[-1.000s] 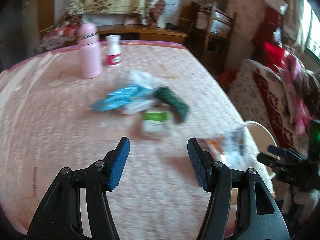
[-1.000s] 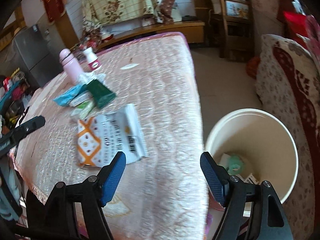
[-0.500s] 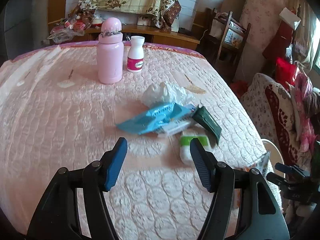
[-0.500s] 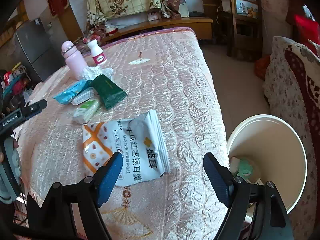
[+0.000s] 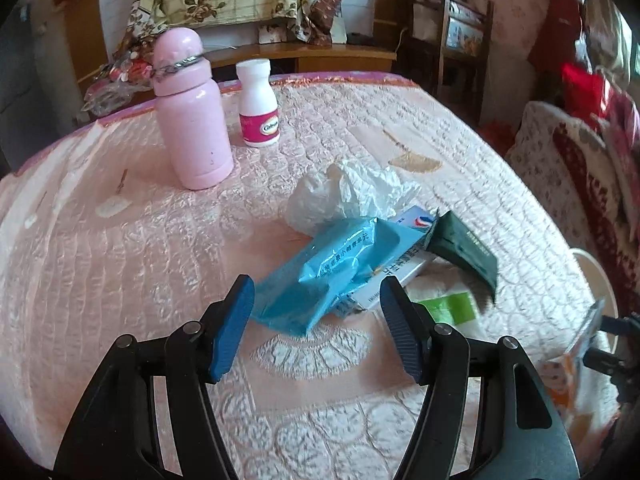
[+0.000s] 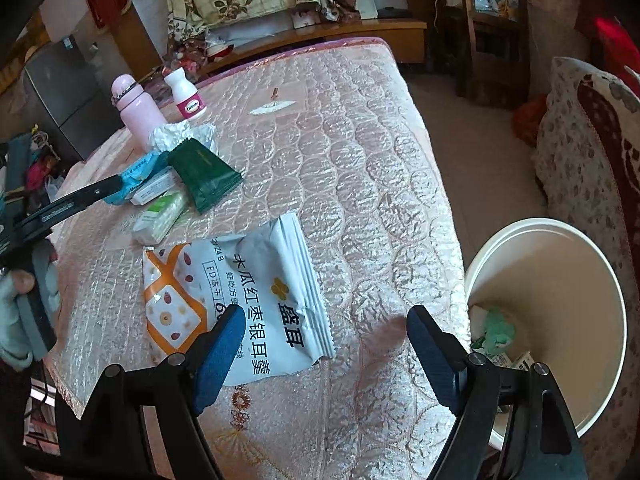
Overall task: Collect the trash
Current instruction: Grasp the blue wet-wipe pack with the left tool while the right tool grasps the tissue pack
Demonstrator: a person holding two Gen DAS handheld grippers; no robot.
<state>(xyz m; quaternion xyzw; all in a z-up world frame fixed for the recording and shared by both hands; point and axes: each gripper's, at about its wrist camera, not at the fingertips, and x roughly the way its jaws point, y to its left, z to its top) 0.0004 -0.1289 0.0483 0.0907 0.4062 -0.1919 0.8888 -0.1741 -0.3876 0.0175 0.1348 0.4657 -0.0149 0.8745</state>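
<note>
Beside the bin (image 6: 600, 280), on the quilted table (image 6: 360, 140), trash lies in reach: a white snack bag (image 6: 256, 300) nearest it, then a blue wrapper (image 5: 336, 268), dark green pouch (image 5: 464, 252) and crumpled tissue (image 5: 352, 192) piled further off. Both grippers are spread and empty, the right gripper (image 6: 326, 344) over the snack bag's near edge, the left gripper (image 5: 316, 320) lined up on the blue wrapper, likely to pinch it. The bin already holds a few scraps.

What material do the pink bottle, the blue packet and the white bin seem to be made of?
Pink bottle: probably coated metal or hard plastic, with a smooth satin sheen.
Blue packet: thin plastic film, glossy and creased.
White bin: likely moulded plastic, with a smooth matte wall and a rolled rim.
</note>
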